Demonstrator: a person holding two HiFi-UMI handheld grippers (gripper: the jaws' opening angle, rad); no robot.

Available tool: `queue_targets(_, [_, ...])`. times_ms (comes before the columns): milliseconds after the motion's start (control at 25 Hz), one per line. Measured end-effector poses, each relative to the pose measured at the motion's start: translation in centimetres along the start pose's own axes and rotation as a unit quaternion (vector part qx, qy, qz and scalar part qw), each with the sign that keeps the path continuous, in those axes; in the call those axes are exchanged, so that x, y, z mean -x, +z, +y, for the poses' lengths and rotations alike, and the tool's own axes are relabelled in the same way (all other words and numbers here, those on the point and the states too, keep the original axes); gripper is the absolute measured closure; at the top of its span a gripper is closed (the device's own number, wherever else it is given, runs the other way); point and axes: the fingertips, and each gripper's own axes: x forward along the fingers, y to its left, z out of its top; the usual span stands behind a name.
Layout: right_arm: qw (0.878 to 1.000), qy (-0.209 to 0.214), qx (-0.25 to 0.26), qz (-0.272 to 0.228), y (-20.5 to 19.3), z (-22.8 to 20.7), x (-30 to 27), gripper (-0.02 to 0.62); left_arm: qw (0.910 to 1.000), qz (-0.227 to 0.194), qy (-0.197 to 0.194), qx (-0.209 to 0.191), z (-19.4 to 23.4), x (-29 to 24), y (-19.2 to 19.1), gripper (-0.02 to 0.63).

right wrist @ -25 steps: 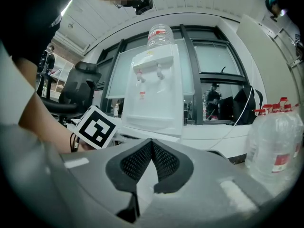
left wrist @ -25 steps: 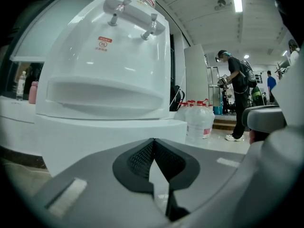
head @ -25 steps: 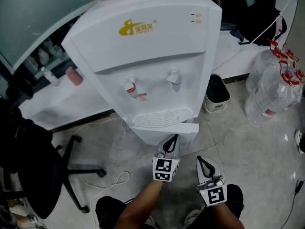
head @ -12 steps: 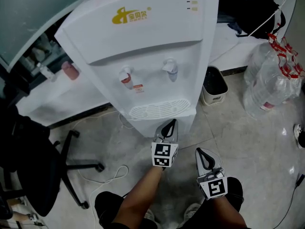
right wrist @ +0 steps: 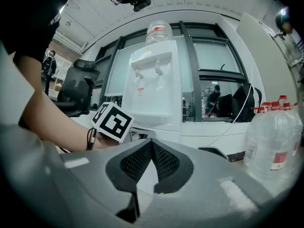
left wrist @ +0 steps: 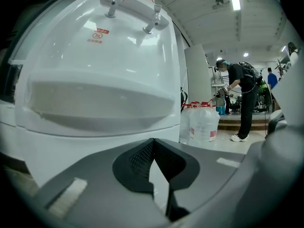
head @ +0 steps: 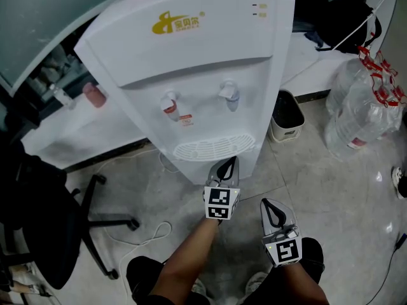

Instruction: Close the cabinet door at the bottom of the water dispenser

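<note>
Left gripper point(head: 227, 165), jaws pinched together on nothing, noses up to the cabinet door point(left wrist: 61, 152) at the water dispenser's point(head: 191, 62) foot. Right gripper point(head: 269, 207) (likewise closed, empty) hangs back. The door looks flush, but if it has not latched it may swing open.

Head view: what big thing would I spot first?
The tall white water dispenser fills the middle, with a gold logo near its top. The left gripper points at its base, jaws shut, with the right gripper beside it. Clear water jugs with red caps stand at the right.
</note>
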Motion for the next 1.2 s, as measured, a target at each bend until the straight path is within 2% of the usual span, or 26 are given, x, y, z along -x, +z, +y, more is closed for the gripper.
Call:
queue_targets(280, [1.0,-0.001,0.003,0.003,0.1,0.4,-0.4,0.592,0.9998,-0.006,-0.017,-0.001,-0.8,2.5,0.5,0.588])
queue_targets(440, [0.999,-0.008,-0.016,0.032,-0.5,0.6,-1.3,0.592,0.9992,-0.008,-0.039,0.001,-1.7,5.9,1.1,0.588])
queue_targets(520, [0.999,-0.003,-0.013,0.045,1.4,1.4,-1.2,0.592,0.9981,-0.004,-0.06,0.012,-2.6,8.6,2.6,0.588])
queue_targets(600, [0.999,0.001,-0.001,0.044,5.7,2.6,-0.1,0.592,0.9958,0.003,-0.086,0.032,-3.8,12.0,5.4,0.588])
queue_targets(680, [0.999,-0.001,0.0,0.047,10.5,3.3,1.1,0.592,0.9949,0.008,-0.092,0.041,-4.4,15.3,9.3,0.588])
queue_targets(840, [0.997,-0.006,-0.039,0.062,20.0,3.4,2.7,0.592,0.9962,-0.002,-0.078,0.039,-4.8,20.7,19.7,0.588])
queue_targets(960, [0.994,-0.016,-0.075,0.072,27.3,3.1,4.0,0.592,0.9971,0.009,-0.063,0.043,-5.3,24.3,26.6,0.588])
queue_targets(1200, [0.995,0.015,-0.069,0.064,41.6,4.3,6.6,0.592,0.9976,0.019,-0.04,0.053,-5.9,30.4,38.9,0.588])
